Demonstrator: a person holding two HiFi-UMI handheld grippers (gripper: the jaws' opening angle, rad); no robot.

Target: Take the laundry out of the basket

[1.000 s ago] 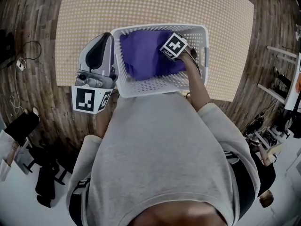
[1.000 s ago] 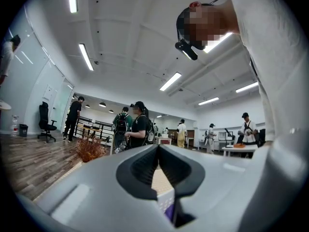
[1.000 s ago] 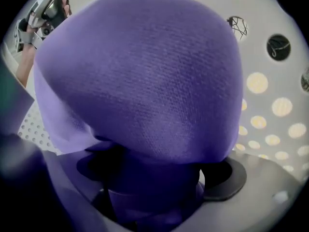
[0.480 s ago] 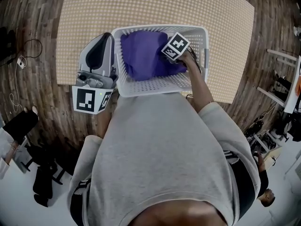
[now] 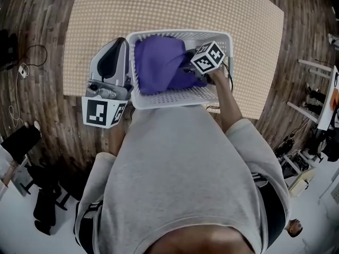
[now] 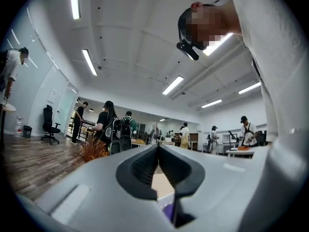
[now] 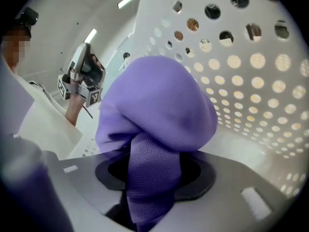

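Note:
A white perforated basket (image 5: 169, 97) stands on a dotted beige mat, and purple laundry (image 5: 156, 62) lies in it. My right gripper (image 5: 189, 70) is inside the basket at its right side, below its marker cube. A fold of the purple laundry (image 7: 159, 100) is pinched between its jaws, which are still closing on the cloth; the basket wall (image 7: 251, 81) is behind. My left gripper (image 5: 117, 42) stands outside the basket's left wall with its jaws together and nothing in them. In its own view the left gripper (image 6: 158, 151) points at the room.
The beige mat (image 5: 159, 9) lies on a dark wooden floor. A cable (image 5: 21, 73) trails at the left. Dark chair legs (image 5: 50, 194) stand at the lower left. Several people stand (image 6: 108, 124) far off in the room.
My right gripper has closed on the purple laundry and shifted slightly right, drawing a fold of cloth with it. The left gripper has stayed put.

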